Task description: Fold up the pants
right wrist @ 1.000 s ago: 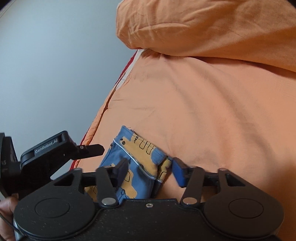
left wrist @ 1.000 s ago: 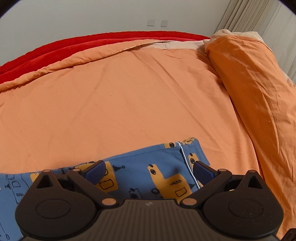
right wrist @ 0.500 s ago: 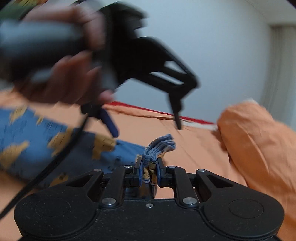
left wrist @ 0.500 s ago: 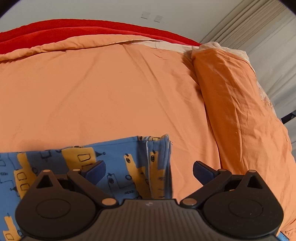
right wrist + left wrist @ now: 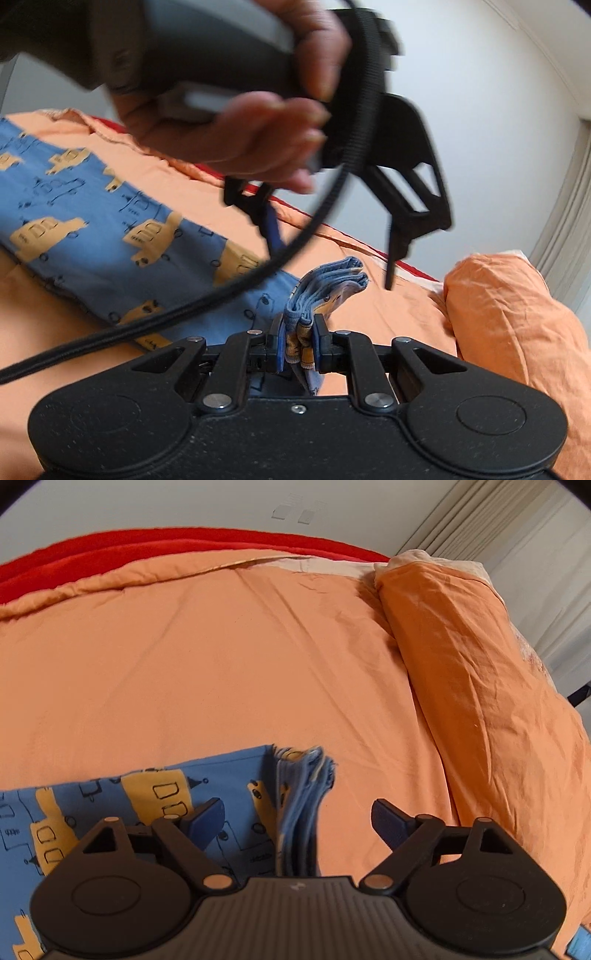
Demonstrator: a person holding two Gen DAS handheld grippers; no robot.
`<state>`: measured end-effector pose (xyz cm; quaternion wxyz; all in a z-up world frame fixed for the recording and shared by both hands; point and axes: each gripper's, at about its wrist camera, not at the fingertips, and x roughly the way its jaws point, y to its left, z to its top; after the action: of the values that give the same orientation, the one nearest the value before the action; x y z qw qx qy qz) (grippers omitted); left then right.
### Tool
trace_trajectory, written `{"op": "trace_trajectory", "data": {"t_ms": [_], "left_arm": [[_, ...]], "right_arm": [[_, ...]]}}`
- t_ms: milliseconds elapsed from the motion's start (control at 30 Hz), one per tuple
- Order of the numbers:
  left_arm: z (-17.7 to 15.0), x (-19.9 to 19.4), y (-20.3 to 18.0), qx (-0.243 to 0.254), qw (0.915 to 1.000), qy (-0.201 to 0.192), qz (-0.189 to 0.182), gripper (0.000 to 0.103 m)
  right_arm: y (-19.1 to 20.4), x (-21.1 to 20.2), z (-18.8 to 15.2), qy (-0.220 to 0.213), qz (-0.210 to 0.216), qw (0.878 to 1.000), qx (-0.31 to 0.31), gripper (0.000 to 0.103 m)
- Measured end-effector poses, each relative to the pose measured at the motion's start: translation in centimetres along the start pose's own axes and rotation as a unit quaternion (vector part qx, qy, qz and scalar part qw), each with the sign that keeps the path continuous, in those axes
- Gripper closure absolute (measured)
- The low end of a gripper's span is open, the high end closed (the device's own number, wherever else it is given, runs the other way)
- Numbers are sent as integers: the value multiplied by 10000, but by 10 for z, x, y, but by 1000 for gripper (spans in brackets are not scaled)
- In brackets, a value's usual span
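The blue pants (image 5: 159, 794) with yellow vehicle prints lie on the orange bed sheet (image 5: 221, 664); they also show in the right wrist view (image 5: 110, 229). My right gripper (image 5: 299, 349) is shut on the bunched end of the pants (image 5: 325, 284), which stands up in folds. My left gripper (image 5: 297, 818) is open, its jaws on either side of that raised bunched end (image 5: 303, 786). In the right wrist view the left gripper (image 5: 332, 240) hangs above the pants, held by a hand (image 5: 240, 122).
A rolled orange duvet (image 5: 480, 683) lies along the right side of the bed. A red blanket (image 5: 147, 550) runs along the far edge under a white wall. A black cable (image 5: 184, 306) crosses the right wrist view.
My right gripper closed on the end of the pants and lifted it into a bunch. My left gripper stayed open and shifted so the bunch sits between its jaws.
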<state>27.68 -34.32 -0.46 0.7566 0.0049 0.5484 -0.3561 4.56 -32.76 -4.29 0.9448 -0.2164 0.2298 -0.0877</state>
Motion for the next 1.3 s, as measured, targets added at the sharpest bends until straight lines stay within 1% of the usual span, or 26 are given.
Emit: {"op": "trace_trajectory", "data": {"t_ms": [33, 67, 100, 133, 167, 200, 233, 333, 467, 600, 667, 733, 833, 900, 1000, 1067, 1200, 1300], "left_arm": [[-1, -1, -4, 144, 9998, -39, 91, 24], [-1, -2, -8, 329, 9992, -66, 210, 39], [-2, -3, -10, 502, 9981, -95, 342, 50], [-4, -5, -11, 622, 9970, -112, 443, 67], [-5, -6, -9, 658, 9966, -124, 486, 80], [-6, -8, -5, 616, 9971, -133, 432, 86], [-6, -11, 0, 513, 9979, -145, 365, 89], [-8, -25, 18, 210, 9995, -200, 157, 90], [-15, -55, 44, -18, 9992, -384, 54, 90], [-29, -90, 80, -277, 9980, -562, 102, 90], [-38, -105, 101, -467, 9967, -643, 143, 90], [-46, -115, 121, -611, 9956, -658, 260, 90], [-59, -122, 148, -852, 9937, -629, 371, 90], [-68, -124, 161, -923, 9930, -625, 397, 90], [-75, -125, 178, -1029, 9919, -622, 417, 90], [-81, -123, 187, -1032, 9916, -630, 452, 90], [-91, -109, 202, -983, 9921, -583, 510, 89], [-99, -100, 214, -1007, 9921, -559, 493, 87]], "right_arm": [[2, -1, 0, -16, 17, 10000, -45, 88], [4, -2, 0, -39, 37, 10000, -77, 87], [5, -3, 0, -60, 53, 9999, -100, 87], [6, -4, 1, -81, 67, 9999, -115, 87], [7, -6, 1, -106, 82, 9998, -126, 87], [7, -7, 2, -137, 103, 9998, -139, 87], [8, -8, 3, -162, 120, 9997, -152, 87], [10, -13, 9, -241, 176, 9994, -153, 87], [16, -26, 24, -482, 359, 9981, -108, 87], [24, -39, 45, -719, 839, 9938, 99, 87], [32, -43, 55, -800, 1093, 9907, 107, 87], [43, -46, 64, -811, 1368, 9873, 72, 87], [61, -47, 73, -740, 1727, 9822, -49, 87], [73, -48, 78, -637, 1948, 9787, -141, 87], [87, -47, 80, -528, 2117, 9753, -347, 87], [95, -43, 81, -383, 2254, 9728, -366, 87], [117, -32, 77, -137, 2461, 9682, -439, 86], [128, -21, 69, 94, 2585, 9649, -462, 85]]}}
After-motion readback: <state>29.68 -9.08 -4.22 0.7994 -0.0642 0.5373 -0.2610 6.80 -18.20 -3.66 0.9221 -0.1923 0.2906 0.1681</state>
